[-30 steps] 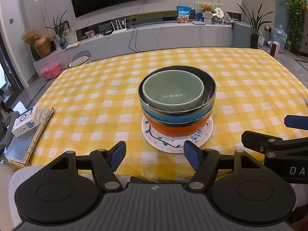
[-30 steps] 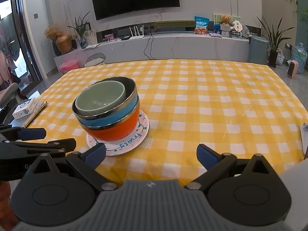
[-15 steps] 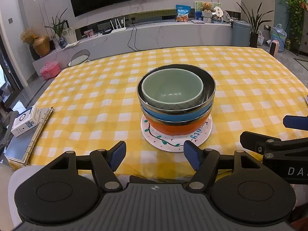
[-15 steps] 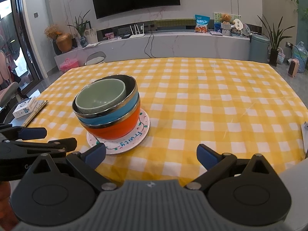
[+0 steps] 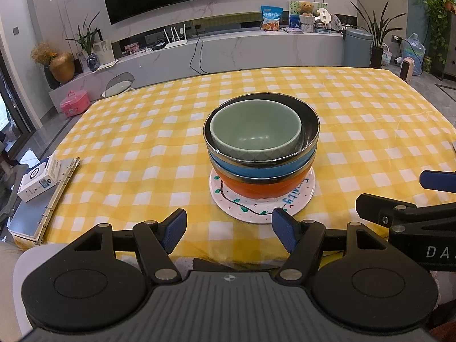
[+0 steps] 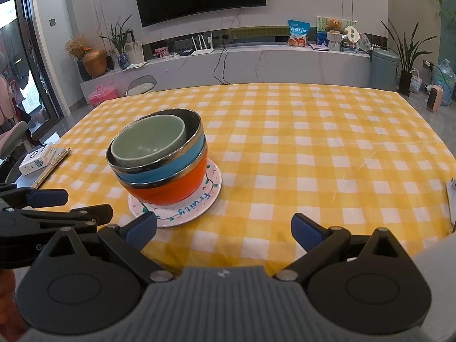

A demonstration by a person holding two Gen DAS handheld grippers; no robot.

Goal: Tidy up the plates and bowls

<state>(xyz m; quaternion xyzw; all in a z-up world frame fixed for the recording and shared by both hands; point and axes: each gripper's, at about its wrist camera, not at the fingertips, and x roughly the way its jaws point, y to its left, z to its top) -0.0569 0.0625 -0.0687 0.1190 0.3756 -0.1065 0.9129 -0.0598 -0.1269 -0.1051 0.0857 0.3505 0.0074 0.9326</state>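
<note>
A stack stands on the yellow checked tablecloth: a pale green bowl sits inside a blue steel-rimmed bowl, which sits in an orange bowl, on a white painted plate. The stack also shows in the right wrist view, with green bowl, blue bowl, orange bowl and plate. My left gripper is open and empty, just short of the plate's near edge. My right gripper is open and empty, to the right of the stack near the table's front edge.
A white box lies on a ring binder at the table's left corner. A white object's edge shows at the right side of the table. A TV console with plants stands behind.
Both grippers have drawn back slightly from the stack. The bowls and plate have not moved.
</note>
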